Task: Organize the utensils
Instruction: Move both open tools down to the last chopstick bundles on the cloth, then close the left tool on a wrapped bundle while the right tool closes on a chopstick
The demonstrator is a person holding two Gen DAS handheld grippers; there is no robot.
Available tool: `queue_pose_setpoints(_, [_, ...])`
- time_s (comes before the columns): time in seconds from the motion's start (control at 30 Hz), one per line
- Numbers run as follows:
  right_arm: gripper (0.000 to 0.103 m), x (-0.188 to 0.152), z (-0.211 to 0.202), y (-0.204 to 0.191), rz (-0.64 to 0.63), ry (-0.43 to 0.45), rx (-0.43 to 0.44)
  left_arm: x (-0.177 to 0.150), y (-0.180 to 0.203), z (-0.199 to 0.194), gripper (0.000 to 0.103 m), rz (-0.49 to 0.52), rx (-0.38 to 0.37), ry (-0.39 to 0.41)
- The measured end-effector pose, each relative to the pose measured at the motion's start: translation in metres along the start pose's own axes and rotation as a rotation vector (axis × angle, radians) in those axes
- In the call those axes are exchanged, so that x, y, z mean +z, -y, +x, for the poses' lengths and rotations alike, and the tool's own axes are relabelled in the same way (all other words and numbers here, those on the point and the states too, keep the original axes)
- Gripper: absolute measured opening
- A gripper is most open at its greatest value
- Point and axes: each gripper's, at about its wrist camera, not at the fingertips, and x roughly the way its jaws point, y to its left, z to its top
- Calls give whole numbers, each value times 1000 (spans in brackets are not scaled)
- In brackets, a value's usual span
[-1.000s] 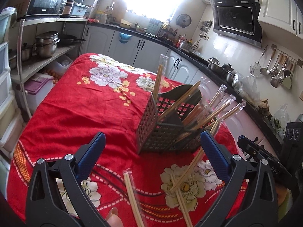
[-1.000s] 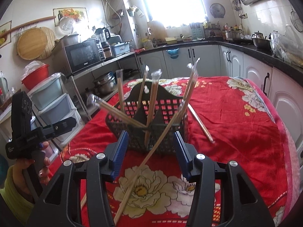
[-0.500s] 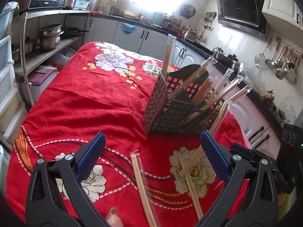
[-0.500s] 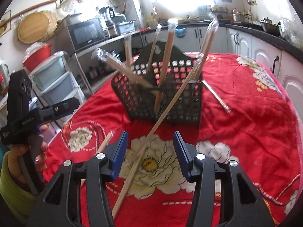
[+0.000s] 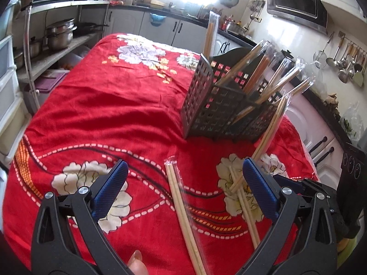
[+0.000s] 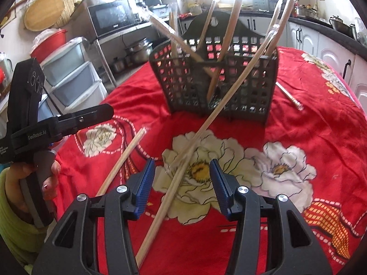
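In a kitchen with white cabinets, a desk (image 5: 96, 105) wears a plush red floral cloth. Left tongs (image 5: 183, 171) gape over a plastic-sleeved chopstick pair (image 5: 183, 208). A black lattice basket (image 6: 215, 87) holds slanting sleeved chopsticks. Right tongs (image 6: 182, 171) stand apart, astride a leaning pair (image 6: 183, 165), not touching it.

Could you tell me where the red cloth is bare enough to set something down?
The tablecloth left of the black basket is bare, back to its far edge. It is crowded in front of the basket: wrapped chopsticks and a leaning pair lie there, below both open grippers.
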Motion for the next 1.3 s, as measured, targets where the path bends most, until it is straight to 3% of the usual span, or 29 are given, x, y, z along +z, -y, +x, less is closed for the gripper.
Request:
queue_pose_setpoints(0.43, [48, -12, 23, -12, -35, -76, -28, -21, 2, 17, 92, 34, 13, -71])
queue_pose_setpoints(0.67, [46, -16, 39, -10, -47, -122, -93, -28, 2, 29, 91, 48, 31, -106])
queue_pose_setpoints(0.83, [39, -17, 38, -4, -32, -121, -96, -31, 0, 42, 73, 54, 41, -141])
queue_pose_setpoints(1.03, [24, -19, 32, 12, 10, -113, -97, -28, 1, 51, 63, 83, 59, -153])
queue_pose_setpoints(1.1, [17, -18, 30, 15, 18, -113, -100, -26, 0, 53, 55, 90, 69, -157])
queue_pose_setpoints(1.3, [9, -17, 25, 31, 77, -95, -99, -17, -3, 62, 31, 108, 100, -175])
